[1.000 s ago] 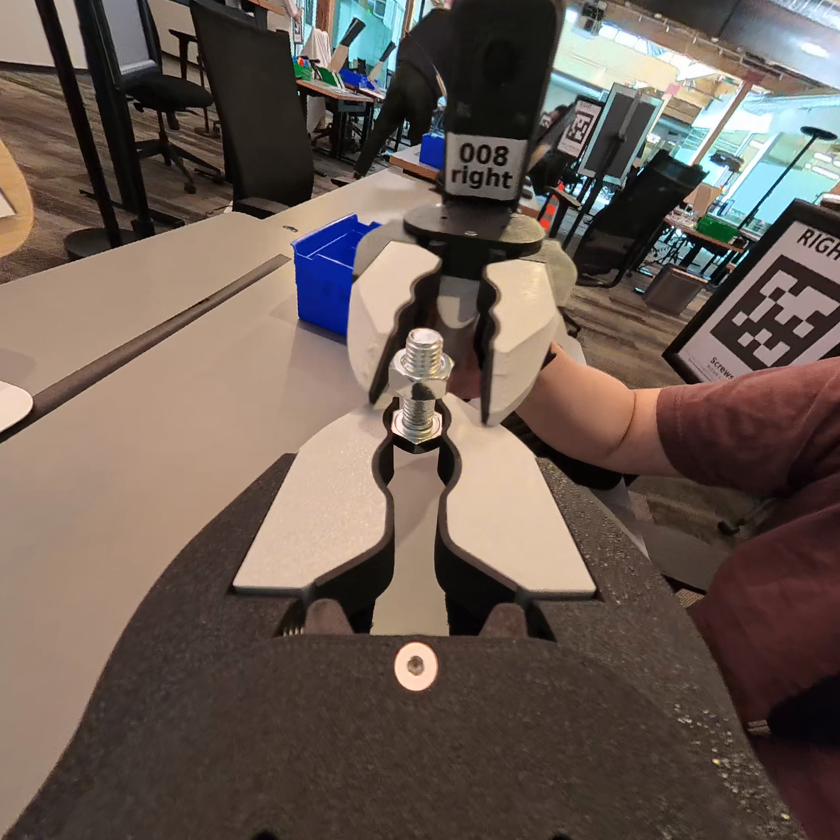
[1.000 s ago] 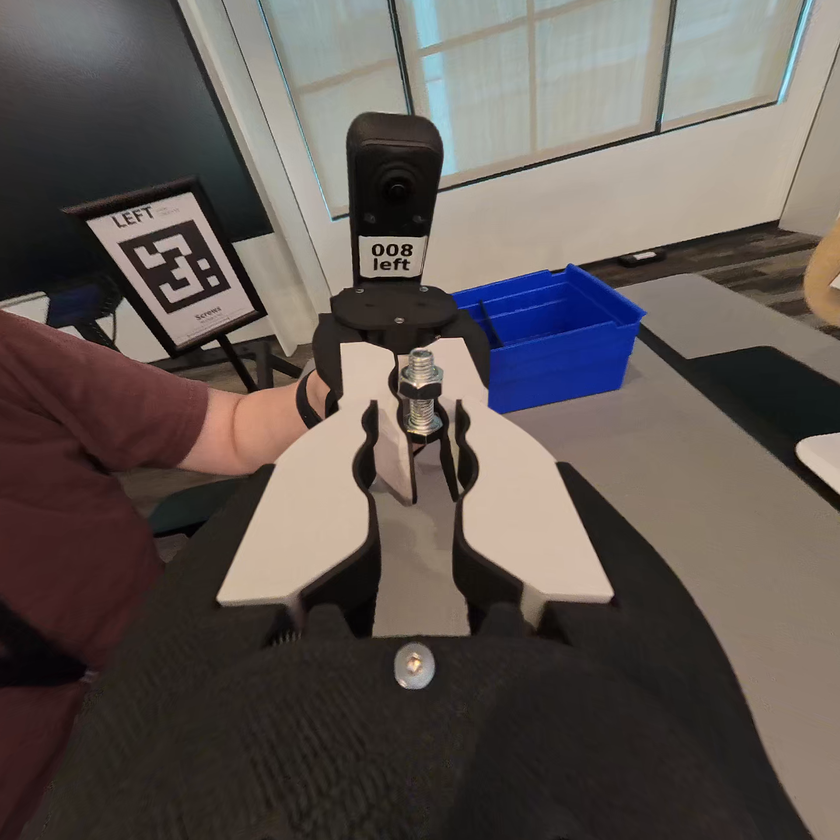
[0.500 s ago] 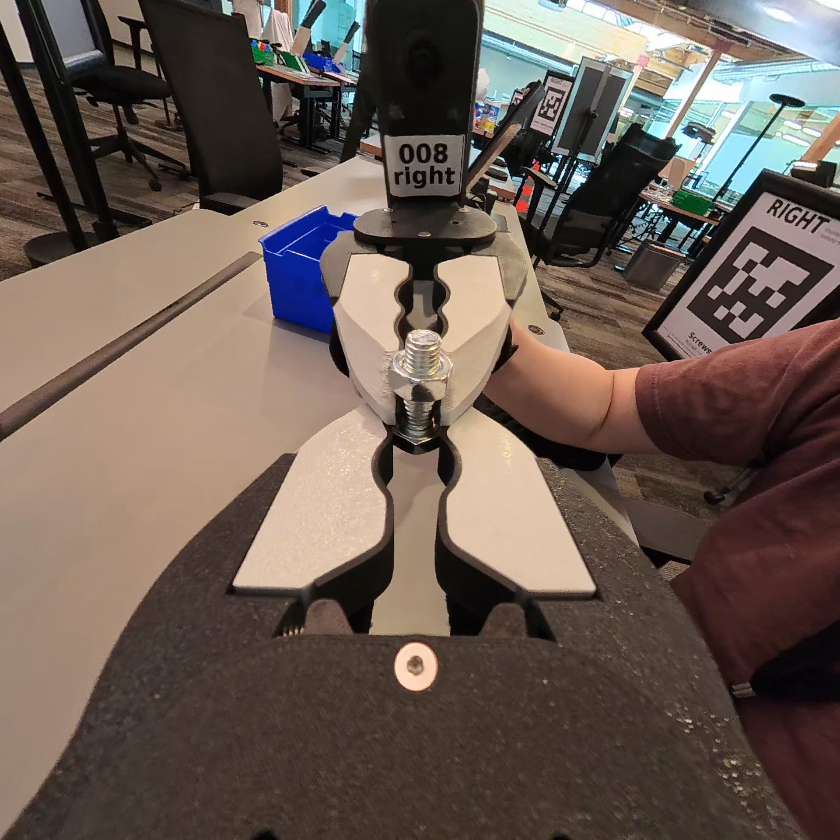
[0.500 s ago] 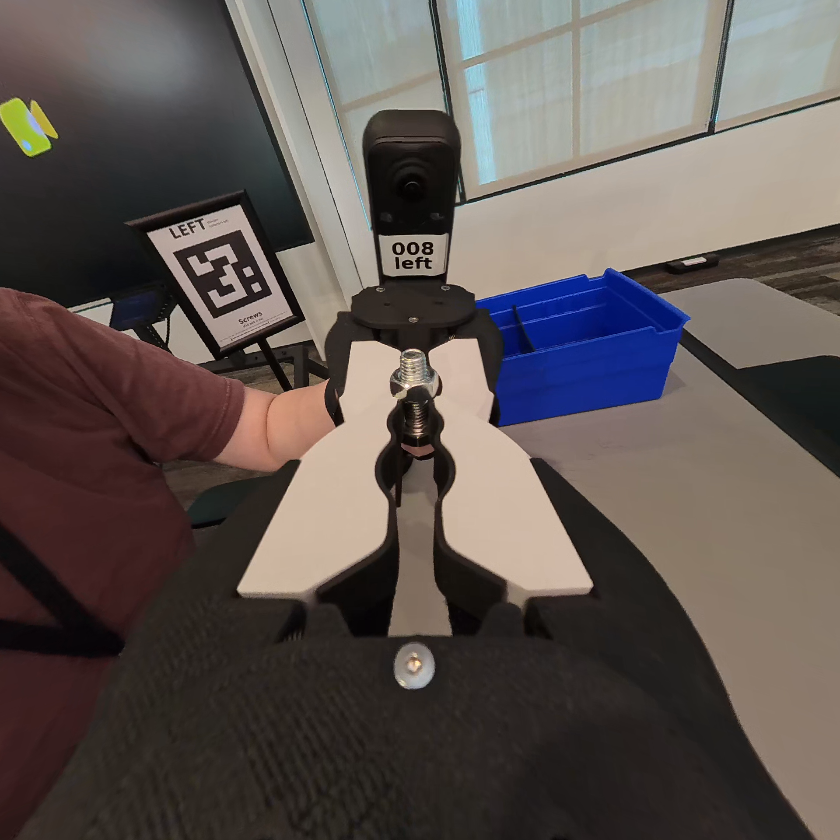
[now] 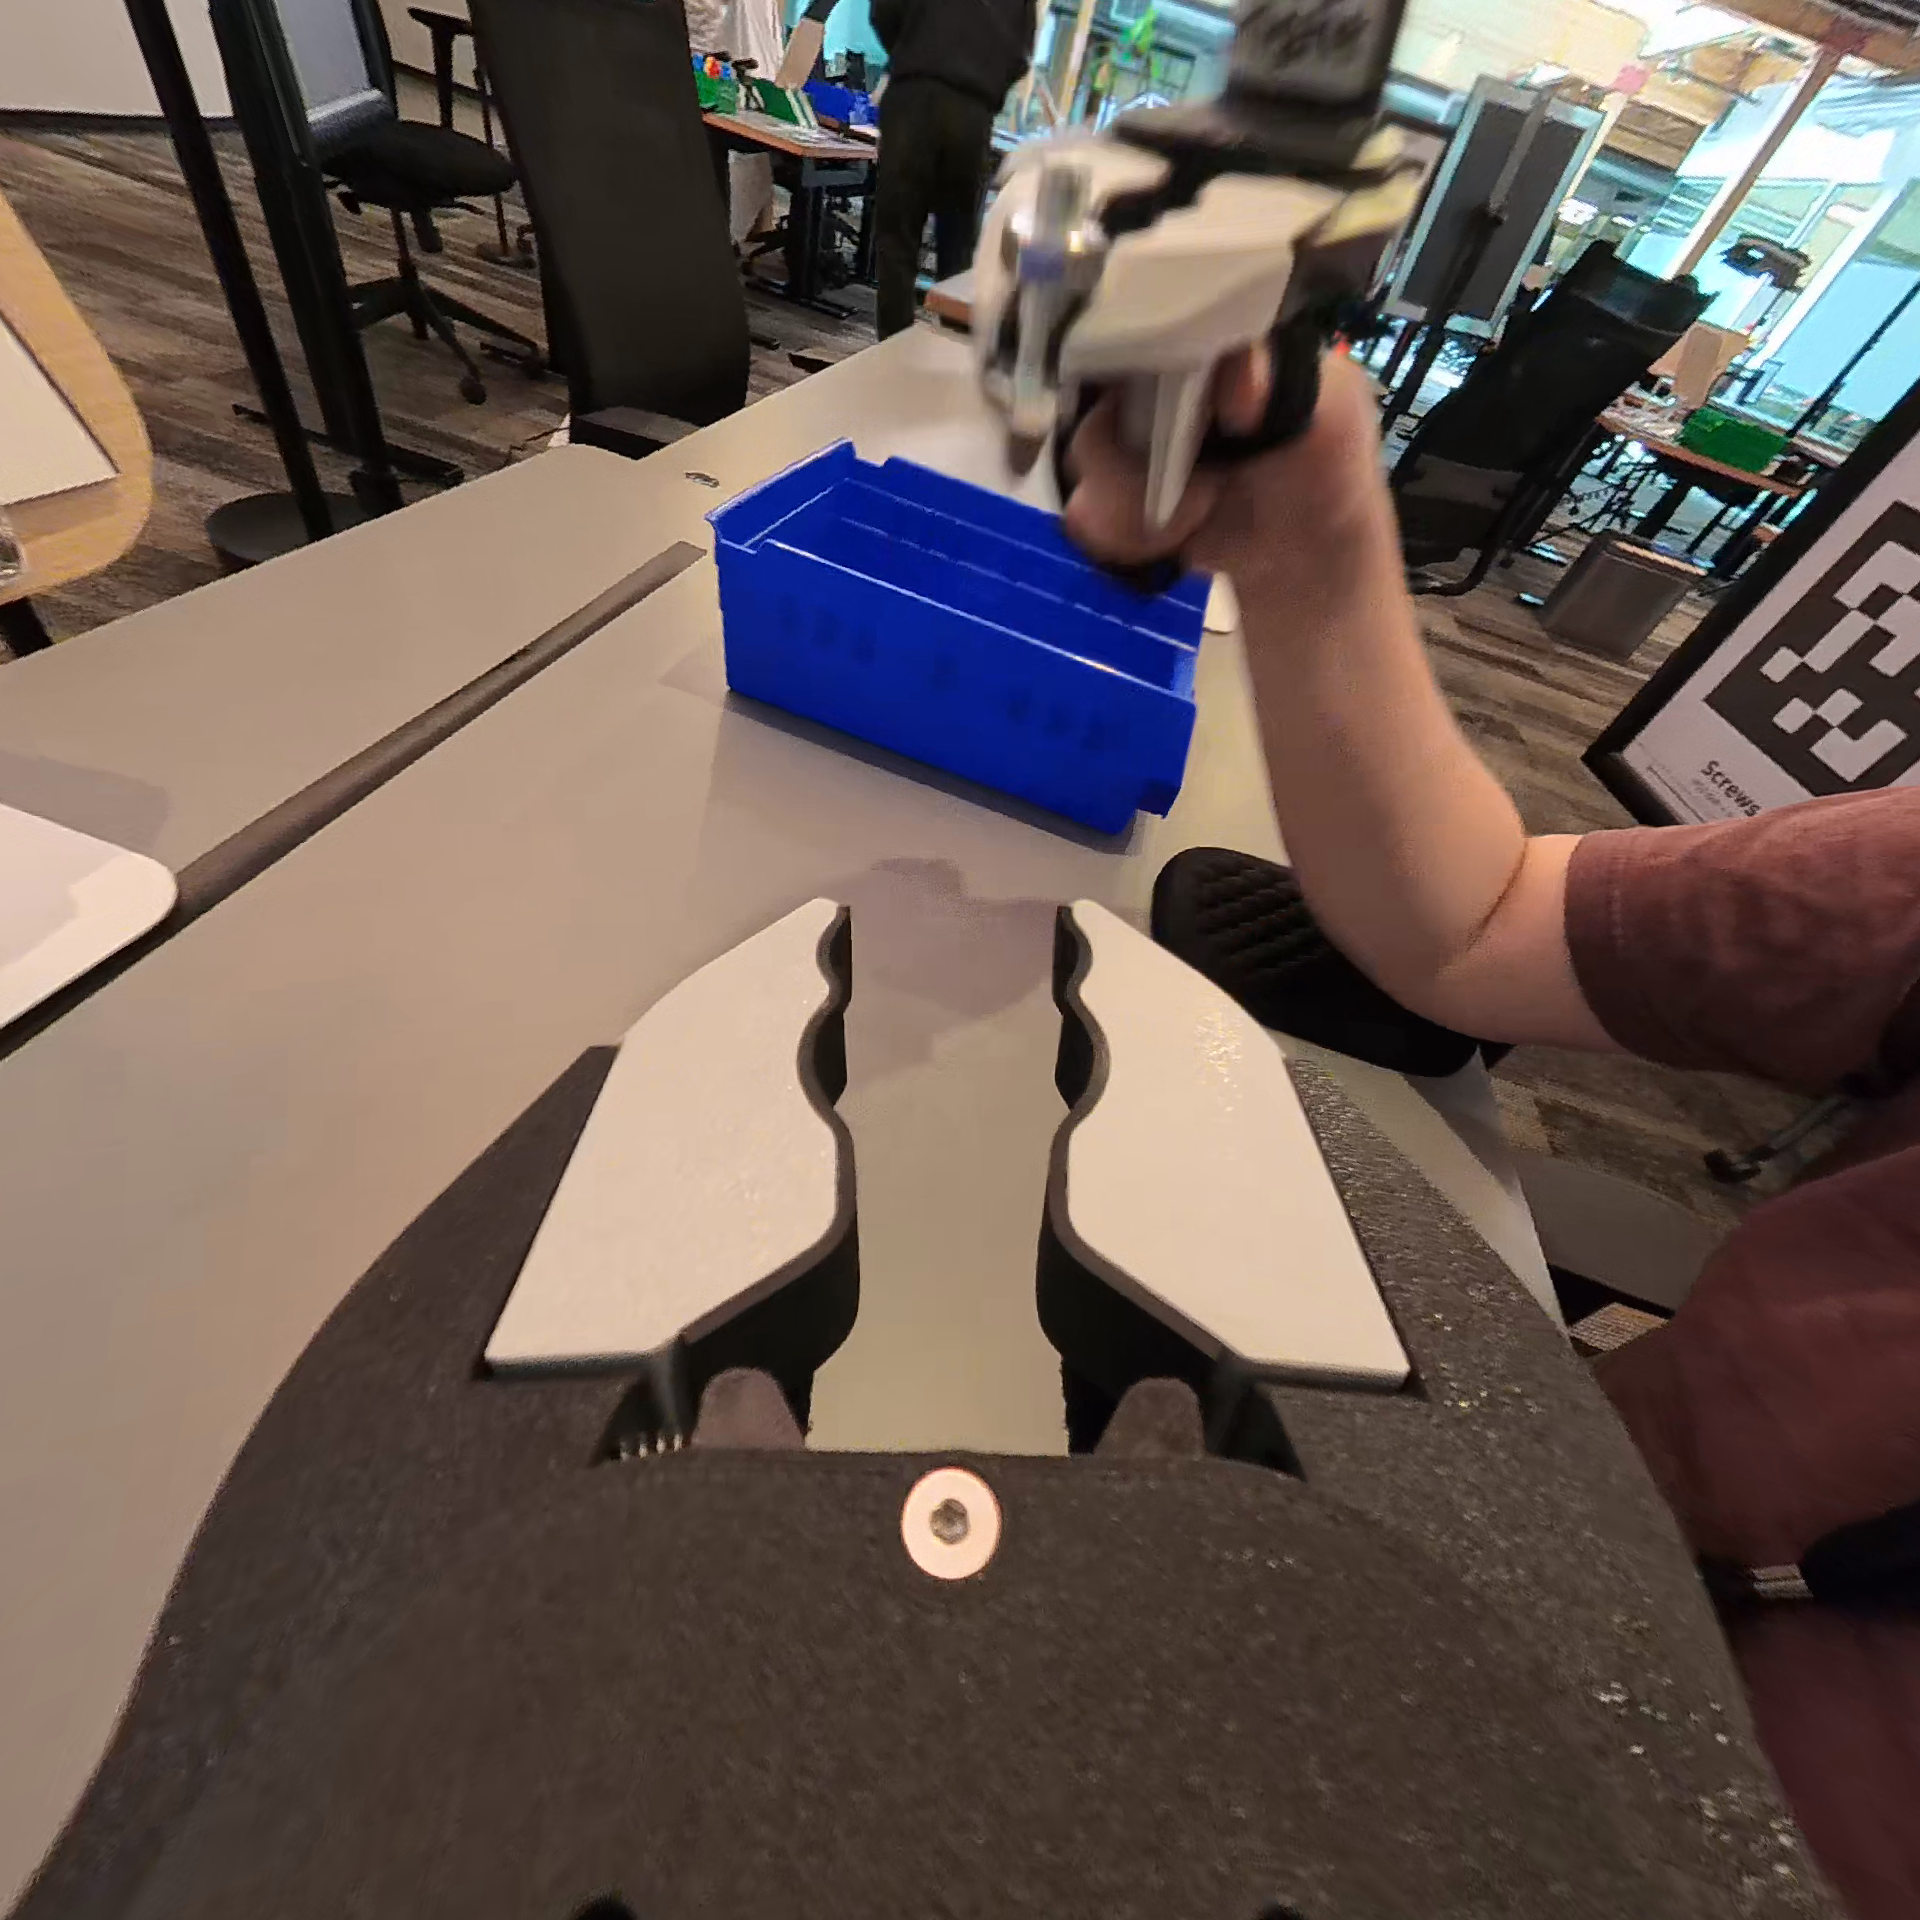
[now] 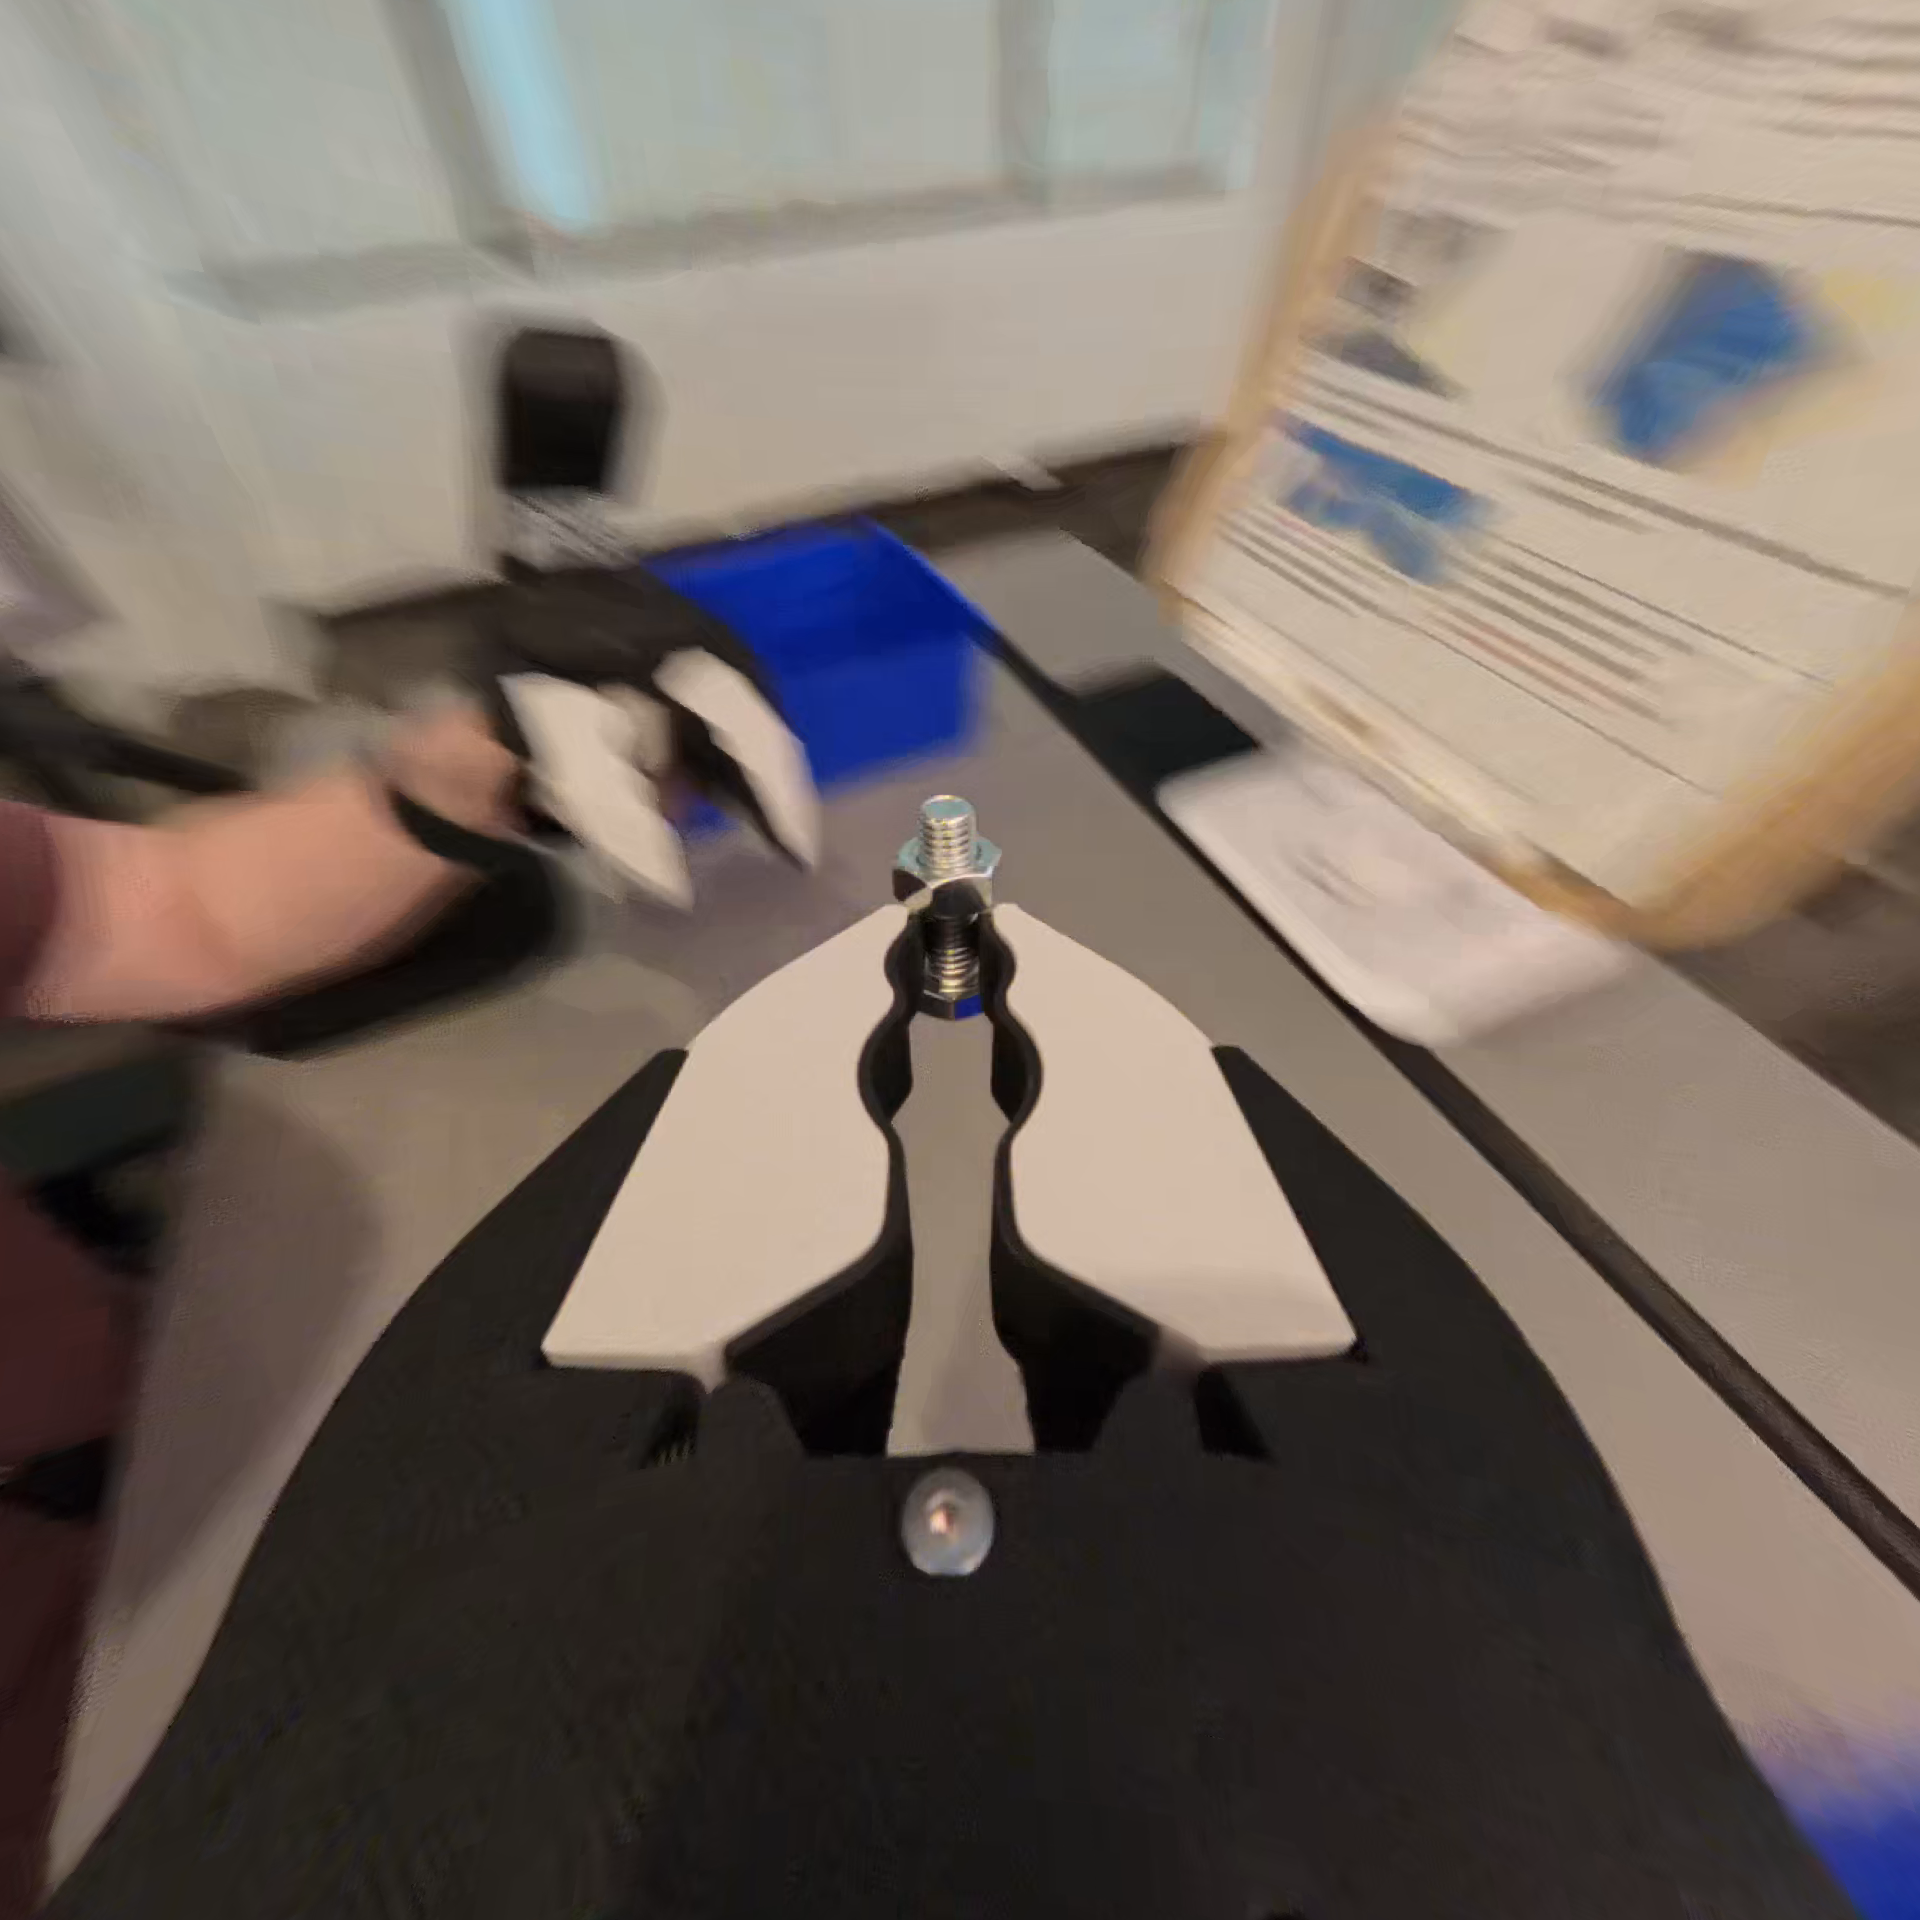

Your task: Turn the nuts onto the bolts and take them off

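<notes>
My right gripper (image 6: 948, 920) is shut on a silver bolt (image 6: 943, 940) that stands upright between its fingertips, with a silver nut (image 6: 945, 883) threaded near the top. In the left wrist view this gripper (image 5: 1029, 343) is raised above the blue bin (image 5: 956, 644), blurred, with the bolt (image 5: 1044, 270) in it. My left gripper (image 5: 951, 935) is open with nothing between its pads, low over the grey table (image 5: 416, 935). It shows blurred at the left of the right wrist view (image 6: 717, 821), apart from the bolt.
A person's forearm (image 5: 1382, 790) and maroon sleeve reach in from the right. A framed marker sign (image 5: 1808, 665) stands at right. A white tray (image 6: 1382, 904) and a wood-framed board (image 6: 1558, 416) lie to the right. A black pad (image 5: 1288, 956) lies on the table's edge. There is about 15 centimeters between the tips of the two grippers.
My right gripper closed on the bolt while my left still held it. Then my left gripper opened and let go, and the right one carried the bolt and nut up and away.
</notes>
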The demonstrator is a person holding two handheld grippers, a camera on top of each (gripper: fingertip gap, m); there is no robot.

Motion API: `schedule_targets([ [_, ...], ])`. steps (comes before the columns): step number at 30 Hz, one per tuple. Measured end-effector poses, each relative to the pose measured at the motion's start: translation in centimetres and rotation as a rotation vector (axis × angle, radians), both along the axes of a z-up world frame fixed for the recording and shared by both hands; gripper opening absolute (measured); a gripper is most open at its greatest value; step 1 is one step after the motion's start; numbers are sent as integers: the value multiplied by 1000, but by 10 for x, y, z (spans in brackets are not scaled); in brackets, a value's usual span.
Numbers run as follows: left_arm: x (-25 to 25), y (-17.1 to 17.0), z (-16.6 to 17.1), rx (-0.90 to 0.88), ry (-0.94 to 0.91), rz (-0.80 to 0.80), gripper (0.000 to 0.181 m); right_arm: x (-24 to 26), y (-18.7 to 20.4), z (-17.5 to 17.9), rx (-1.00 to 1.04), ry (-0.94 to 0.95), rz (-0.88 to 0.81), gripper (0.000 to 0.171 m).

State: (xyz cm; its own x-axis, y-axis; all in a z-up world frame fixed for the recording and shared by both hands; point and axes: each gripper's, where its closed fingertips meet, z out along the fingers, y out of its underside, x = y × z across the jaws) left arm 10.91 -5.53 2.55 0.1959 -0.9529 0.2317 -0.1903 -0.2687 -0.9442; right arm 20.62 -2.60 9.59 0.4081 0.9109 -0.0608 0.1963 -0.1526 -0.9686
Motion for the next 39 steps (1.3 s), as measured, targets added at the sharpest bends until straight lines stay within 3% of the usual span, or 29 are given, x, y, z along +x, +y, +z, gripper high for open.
schedule_targets([
  [2, -2, 2, -2, 4, 23, 11, 36, 95, 19, -16, -21, -215, -353, 10],
  [4, -3, 3, -7, 8, 63, 21, 36, 191, 29, -50, -198, -303, -662, 10],
  [7, -2, 2, -15, -4, 113, 8, 36, 288, 24, -128, -554, -405, -920, 11],
  [9, -2, 2, -20, -14, 136, 9, 35, 309, 11, -172, -746, -463, -926, 11],
  [13, -5, 3, -28, -36, 173, 12, 35, 319, -3, -221, -954, -554, -901, 11],
  [20, -15, 8, -28, -61, 197, 36, 35, 326, -17, -253, -1099, -658, -892, 11],
  [25, -21, 11, -24, -61, 196, 53, 35, 331, -16, -254, -1083, -681, -914, 13],
  [28, -29, 15, -19, -41, 201, 83, 37, 331, -16, -238, -1017, -692, -930, 36],
  [32, -66, 27, 11, 43, 207, 205, 38, 316, 6, -174, -746, -583, -976, 38],
  [36, -164, 49, 37, 161, 348, 539, 38, 290, 28, -99, -396, -452, -988, 40],
  [39, -236, 47, 36, 130, 458, 724, 37, 264, 36, -51, -187, -328, -957, 38],
])
